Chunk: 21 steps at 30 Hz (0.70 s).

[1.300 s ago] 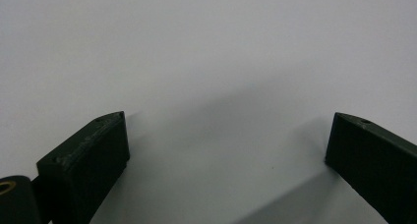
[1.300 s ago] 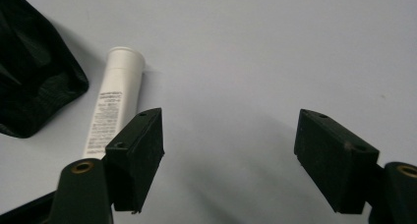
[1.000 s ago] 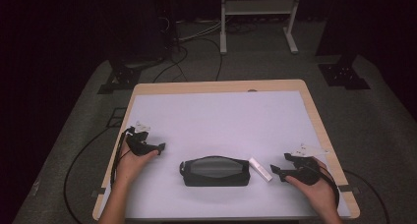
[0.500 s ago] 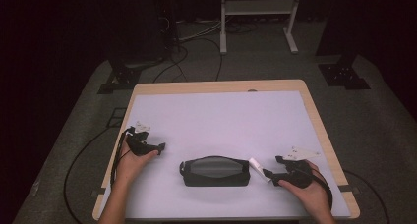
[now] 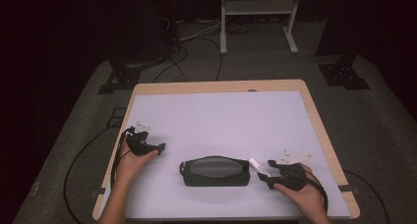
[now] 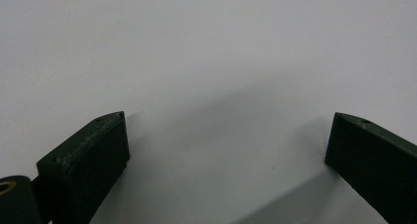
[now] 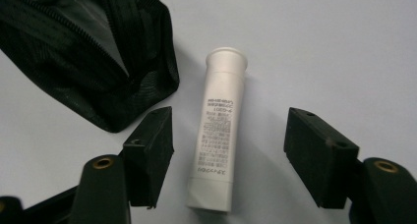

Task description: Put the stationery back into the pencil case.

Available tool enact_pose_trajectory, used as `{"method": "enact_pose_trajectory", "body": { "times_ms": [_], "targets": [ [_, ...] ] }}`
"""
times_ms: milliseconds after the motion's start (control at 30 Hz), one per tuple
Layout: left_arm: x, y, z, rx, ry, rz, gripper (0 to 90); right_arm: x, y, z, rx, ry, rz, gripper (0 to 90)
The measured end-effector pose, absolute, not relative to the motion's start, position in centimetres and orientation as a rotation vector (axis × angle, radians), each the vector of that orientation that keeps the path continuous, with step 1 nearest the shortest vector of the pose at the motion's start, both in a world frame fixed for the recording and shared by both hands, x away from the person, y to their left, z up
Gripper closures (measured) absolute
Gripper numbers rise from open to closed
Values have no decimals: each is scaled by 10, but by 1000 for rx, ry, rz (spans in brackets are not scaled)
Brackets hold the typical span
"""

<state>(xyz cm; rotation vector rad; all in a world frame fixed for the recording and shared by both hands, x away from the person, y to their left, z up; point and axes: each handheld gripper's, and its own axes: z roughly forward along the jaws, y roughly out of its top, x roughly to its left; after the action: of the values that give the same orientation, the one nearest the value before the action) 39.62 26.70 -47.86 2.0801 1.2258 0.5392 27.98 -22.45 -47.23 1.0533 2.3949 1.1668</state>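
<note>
Right gripper [image 5: 265,177] has slid left toward the white tube [image 7: 216,135] since a second ago, and its jaws have just been closing; the tube lies between them, but the pads aren't touching it yet. Tube lies flat on the white table top [image 5: 221,116], cap end pointing away from the gripper, just beside the right end of the black mesh pouch [image 5: 214,171]. Left gripper [image 6: 226,150] hasn't moved, jaws spread wide over bare table near the left edge, holding nothing.
</note>
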Motion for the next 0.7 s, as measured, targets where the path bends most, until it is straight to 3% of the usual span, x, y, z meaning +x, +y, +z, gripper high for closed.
{"method": "enact_pose_trajectory", "body": {
  "times_ms": [267,700],
  "targets": [
    [396,267,-479,2081,1225,539,18,279,-224,-476,1017,2421,1157,506],
    [396,267,-479,2081,1225,539,18,277,-222,-479,991,2443,1120,661]
  ]
}}
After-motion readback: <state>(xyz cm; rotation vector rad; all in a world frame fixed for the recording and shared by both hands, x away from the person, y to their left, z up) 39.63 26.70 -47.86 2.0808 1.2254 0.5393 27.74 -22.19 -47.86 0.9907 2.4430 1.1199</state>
